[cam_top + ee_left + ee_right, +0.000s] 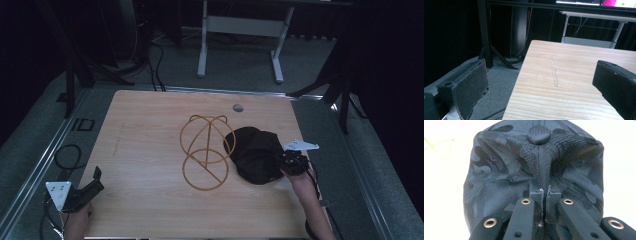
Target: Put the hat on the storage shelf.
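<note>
A black camouflage cap [254,153] lies on the wooden table [150,145], right of centre, touching a gold wire stand [206,150] made of rings. My right gripper [286,161] is shut on the cap's fabric at its right side; in the right gripper view the jaws pinch a fold of the cap [536,162] just below its top button, gripper [545,192]. My left gripper [95,180] rests at the table's front left corner, open and holding nothing. In the left gripper view its pads [471,85] stand wide apart over the table's left edge [564,75].
A small grey disc [238,107] lies near the table's far edge. Cables [67,155] trail on the floor left of the table. A white desk frame [240,30] stands beyond the table. A dark stand leg [345,100] is at the far right.
</note>
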{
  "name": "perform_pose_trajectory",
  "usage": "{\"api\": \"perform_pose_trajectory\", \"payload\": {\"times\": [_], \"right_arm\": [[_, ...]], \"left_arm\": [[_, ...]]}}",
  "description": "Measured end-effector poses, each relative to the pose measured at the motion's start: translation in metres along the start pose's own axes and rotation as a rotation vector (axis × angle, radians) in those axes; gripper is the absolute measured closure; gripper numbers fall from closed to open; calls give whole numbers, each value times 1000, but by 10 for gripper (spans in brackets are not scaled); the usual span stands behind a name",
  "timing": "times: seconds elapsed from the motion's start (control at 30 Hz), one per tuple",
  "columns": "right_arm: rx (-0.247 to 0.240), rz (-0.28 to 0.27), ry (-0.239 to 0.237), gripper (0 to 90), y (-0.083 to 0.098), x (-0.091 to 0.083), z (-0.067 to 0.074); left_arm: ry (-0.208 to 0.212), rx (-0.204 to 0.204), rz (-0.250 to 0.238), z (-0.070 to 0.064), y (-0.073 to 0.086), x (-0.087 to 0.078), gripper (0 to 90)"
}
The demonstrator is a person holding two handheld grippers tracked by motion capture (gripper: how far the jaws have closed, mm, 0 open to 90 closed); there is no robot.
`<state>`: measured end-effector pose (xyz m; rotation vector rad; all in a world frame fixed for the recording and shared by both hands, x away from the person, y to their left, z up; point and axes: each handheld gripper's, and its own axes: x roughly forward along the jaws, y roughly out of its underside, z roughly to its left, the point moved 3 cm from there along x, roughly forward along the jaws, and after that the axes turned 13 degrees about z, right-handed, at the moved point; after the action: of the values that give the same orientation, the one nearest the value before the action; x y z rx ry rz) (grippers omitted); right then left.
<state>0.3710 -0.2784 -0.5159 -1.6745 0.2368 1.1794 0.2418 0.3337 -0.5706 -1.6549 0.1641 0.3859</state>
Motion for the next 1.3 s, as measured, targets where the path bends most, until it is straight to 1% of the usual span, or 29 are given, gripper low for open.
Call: {"api": "perform_pose_trajectory", "payload": {"times": [0.07,0.27,0.43,0.5,0.57,0.73,0.83,0.9,0.93,1.0,1.1,1.2,1.3], "right_arm": [[5,-12,-6,872,-1,-4,1],[0,-46,-3,872,-10,-19,3],[-2,-71,18,873,-19,-35,3],[1,-87,33,873,-24,-42,2],[12,-107,33,872,-28,-49,0],[16,-144,47,873,-39,-68,-3],[6,-160,61,873,-47,-80,-2],[3,-176,81,873,-52,-88,-2],[2,-182,80,873,-55,-92,-2],[-1,-195,95,872,-61,-101,-1],[-7,-223,105,873,-71,-117,0],[0,-264,91,872,-81,-135,1],[-8,-305,89,872,-90,-153,6]], "left_arm": [[0,0,1,0,0,0,5],[-1,-1,0,0,0,0,5],[-2,-2,0,0,0,0,5],[-3,-2,0,0,0,0,5],[-2,-2,0,0,0,0,5],[-2,-3,0,0,0,0,5],[-1,-2,0,0,0,0,5],[-1,-3,1,0,0,0,5],[-1,-2,2,0,0,0,5],[-2,-1,2,0,0,0,5],[-2,-3,0,0,0,0,5],[-2,-1,2,0,0,0,5],[-2,0,3,0,0,0,5]]}}
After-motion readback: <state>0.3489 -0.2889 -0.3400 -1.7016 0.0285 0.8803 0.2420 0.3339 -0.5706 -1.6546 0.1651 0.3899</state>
